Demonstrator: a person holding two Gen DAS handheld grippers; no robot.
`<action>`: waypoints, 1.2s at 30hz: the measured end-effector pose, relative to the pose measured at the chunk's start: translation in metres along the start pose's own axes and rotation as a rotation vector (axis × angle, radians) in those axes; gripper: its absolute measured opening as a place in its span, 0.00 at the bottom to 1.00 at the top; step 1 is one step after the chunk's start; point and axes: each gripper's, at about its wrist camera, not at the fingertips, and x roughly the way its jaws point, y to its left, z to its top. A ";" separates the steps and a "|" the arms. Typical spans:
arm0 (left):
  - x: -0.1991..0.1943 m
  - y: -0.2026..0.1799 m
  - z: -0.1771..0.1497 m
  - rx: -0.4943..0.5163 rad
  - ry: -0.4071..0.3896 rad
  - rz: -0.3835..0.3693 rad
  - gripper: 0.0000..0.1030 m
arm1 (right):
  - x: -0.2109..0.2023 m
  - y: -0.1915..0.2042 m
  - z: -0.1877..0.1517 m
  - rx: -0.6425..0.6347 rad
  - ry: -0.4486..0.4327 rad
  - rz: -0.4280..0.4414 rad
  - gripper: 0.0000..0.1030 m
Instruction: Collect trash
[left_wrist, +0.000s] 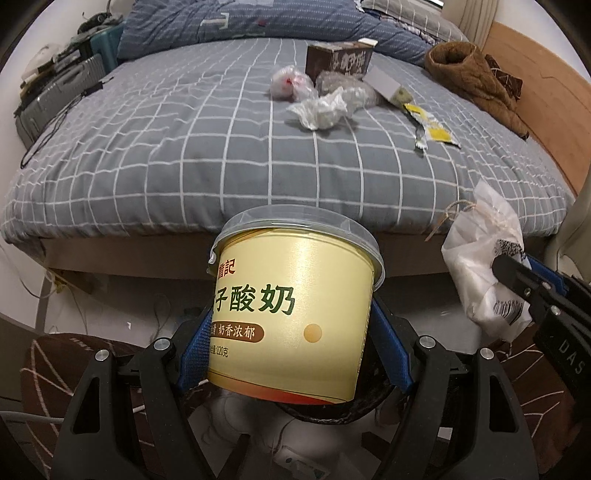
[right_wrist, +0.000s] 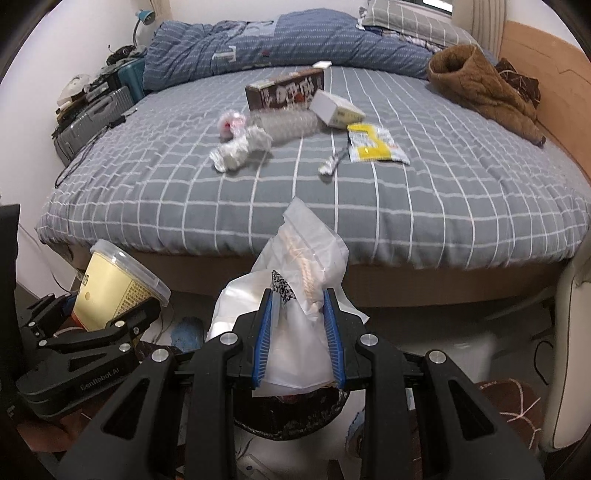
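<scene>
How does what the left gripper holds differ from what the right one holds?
The yoghurt tub in the left gripper is rigid, yellow and lidded; the plastic bag in the right gripper is limp, whitish and crumpled. The tub spreads its jaws wide; the bag's jaws sit narrow. Both are clamped off the bed, above a dark round bin.

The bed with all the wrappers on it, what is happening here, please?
A person is collecting trash with a gripper in each hand. The left gripper is clamped on a yellow yogurt cup, and the right gripper grips a clear plastic bag. Both are held off the foot of the bed, above a dark-rimmed bin. On the bed lie a brown box, crumpled plastic and a yellow sachet, not yet picked up.
</scene>
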 end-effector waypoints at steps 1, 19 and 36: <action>0.003 -0.001 -0.001 0.002 0.004 0.001 0.73 | 0.003 -0.001 -0.003 0.002 0.007 -0.002 0.25; 0.055 0.015 -0.019 -0.030 0.100 -0.019 0.73 | 0.070 0.009 -0.026 -0.022 0.142 0.007 0.26; 0.072 0.058 -0.026 -0.080 0.135 0.046 0.73 | 0.117 0.045 -0.035 -0.098 0.233 0.045 0.32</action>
